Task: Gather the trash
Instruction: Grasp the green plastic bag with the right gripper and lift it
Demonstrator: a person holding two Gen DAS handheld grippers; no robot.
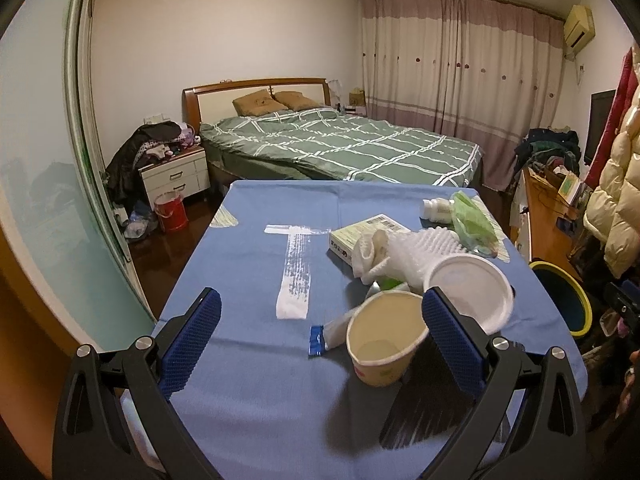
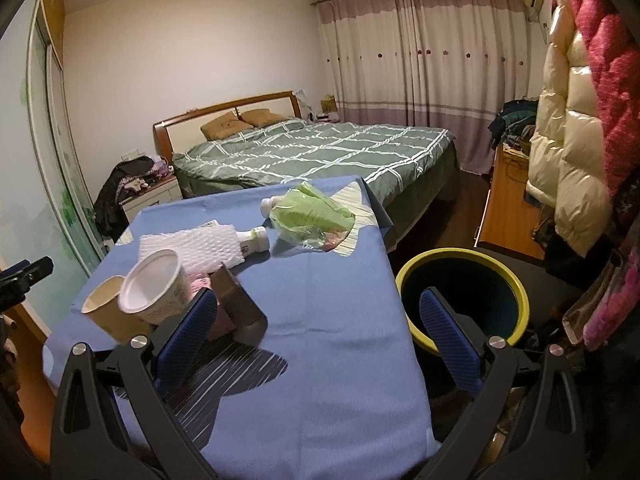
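Observation:
Trash lies on a table under a blue cloth [image 1: 248, 392]. A tan paper cup [image 1: 384, 344] stands between the fingers of my open left gripper [image 1: 324, 338], close to the right finger [image 1: 452, 340] and apart from the left one. Behind it are a white plastic cup [image 1: 468, 288] on its side, a tube with a blue end [image 1: 328, 334], foam netting [image 1: 424, 248], a crumpled tissue [image 1: 368, 256], a box [image 1: 360, 236], a green bag [image 1: 472, 220] and a white bottle [image 1: 436, 208]. My right gripper [image 2: 318, 332] hangs open and empty over the table's right edge, beside a yellow-rimmed bin [image 2: 516, 280].
A bed with a green checked cover [image 1: 340, 144] stands behind the table. A nightstand [image 1: 176, 176] piled with clothes and a red bucket [image 1: 171, 212] are at the left. Coats [image 2: 572, 140] hang at the right above a wooden desk [image 2: 508, 208]. The bin [image 1: 584, 304] stands on the floor right of the table.

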